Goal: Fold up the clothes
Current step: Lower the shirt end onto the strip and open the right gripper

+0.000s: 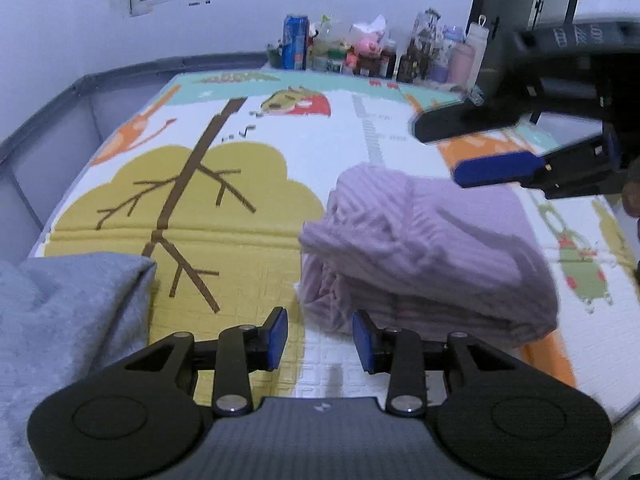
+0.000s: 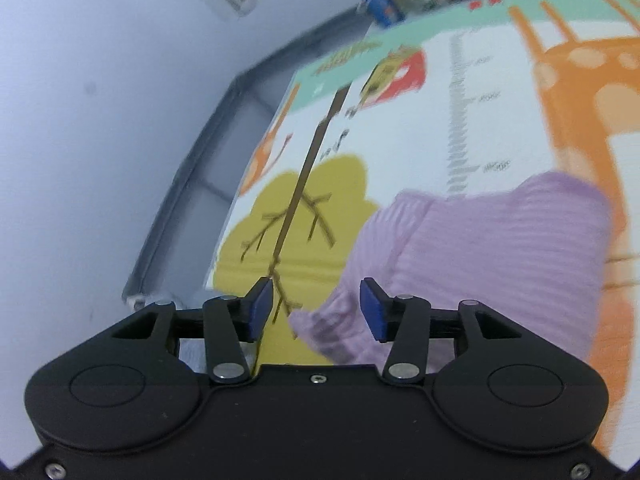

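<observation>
so: lilac knit bunched on the mat, both tongs released

so the purple ribbed garment (image 1: 424,252) sits in a rumpled heap on the printed play mat (image 1: 224,208), right of the yellow tree print, w/ folds piled on each other and no flat panel showing. whether it's a loose heap waiting to be spread or a rough bundle partway thru a fold, can't tell from this. a grey garment (image 1: 68,312) lies at the near left, apart from the purple one; only part of it shows, so its state is unclear too.

left tongs (image 1: 320,344) are released, pads spread, nothing between them, sitting low just beside the heap's near edge. right tongs (image 2: 316,308) are also released and empty, tilted, above the heap w/ its near corner showing between the pads; from the left wrist view they hang over the far right of the pile.

to handle it well, imo: knit looks soft and stretchy, so pinch only one layer at a hem or corner, not a fistful, or hidden layers come along. take two separate edge points, one per tong, and keep them level so the cloth hangs even. lift enough to clear the mat, then lay it down slowly so ribs don't bunch. bottles and cans (image 1: 360,52) crowd the far edge, so keep swings short of them.
</observation>
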The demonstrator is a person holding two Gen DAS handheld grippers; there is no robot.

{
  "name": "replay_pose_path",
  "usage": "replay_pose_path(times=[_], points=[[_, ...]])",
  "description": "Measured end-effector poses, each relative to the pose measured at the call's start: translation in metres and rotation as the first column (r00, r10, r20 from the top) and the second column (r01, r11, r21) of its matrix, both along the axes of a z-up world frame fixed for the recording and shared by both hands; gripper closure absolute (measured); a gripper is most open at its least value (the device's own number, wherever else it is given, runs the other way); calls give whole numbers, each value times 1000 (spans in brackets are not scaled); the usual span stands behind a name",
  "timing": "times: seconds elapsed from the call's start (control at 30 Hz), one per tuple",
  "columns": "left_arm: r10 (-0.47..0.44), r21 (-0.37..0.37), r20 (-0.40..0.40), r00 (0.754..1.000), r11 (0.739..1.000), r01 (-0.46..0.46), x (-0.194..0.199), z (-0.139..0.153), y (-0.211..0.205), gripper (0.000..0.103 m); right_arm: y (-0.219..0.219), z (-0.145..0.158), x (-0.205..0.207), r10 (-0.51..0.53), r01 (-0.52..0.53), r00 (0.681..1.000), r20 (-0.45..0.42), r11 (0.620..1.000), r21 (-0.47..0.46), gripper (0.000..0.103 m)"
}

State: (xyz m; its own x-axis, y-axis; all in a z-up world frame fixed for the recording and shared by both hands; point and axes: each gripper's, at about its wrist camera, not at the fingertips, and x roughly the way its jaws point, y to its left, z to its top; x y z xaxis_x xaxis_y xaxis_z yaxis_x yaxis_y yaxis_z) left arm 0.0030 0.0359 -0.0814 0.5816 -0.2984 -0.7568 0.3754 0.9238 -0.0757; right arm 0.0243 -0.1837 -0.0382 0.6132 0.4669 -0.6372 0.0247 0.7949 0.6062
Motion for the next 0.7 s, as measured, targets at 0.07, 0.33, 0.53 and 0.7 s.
replay_pose_path(times=[0.07, 0.33, 0.53, 0.7], points=[[-20, -19, 31, 999, 1000, 21, -3, 15, -3, 64, -16, 6, -5, -36, 37, 999, 20, 999, -20, 57], [-152, -157, 138, 979, 972, 173, 2, 58, -40, 64, -62, 8, -24, -147, 151, 988, 37, 978, -145, 89], [-258, -155, 96, 961, 950, 270, 24, 33, -82, 64, -66, -9, -33, -150, 145, 988, -19, 977, -157, 92], [-250, -126, 43, 967, 959, 253, 37, 8, -79, 66, -64, -27, -39, -149, 136, 986, -75, 978, -156, 92]])
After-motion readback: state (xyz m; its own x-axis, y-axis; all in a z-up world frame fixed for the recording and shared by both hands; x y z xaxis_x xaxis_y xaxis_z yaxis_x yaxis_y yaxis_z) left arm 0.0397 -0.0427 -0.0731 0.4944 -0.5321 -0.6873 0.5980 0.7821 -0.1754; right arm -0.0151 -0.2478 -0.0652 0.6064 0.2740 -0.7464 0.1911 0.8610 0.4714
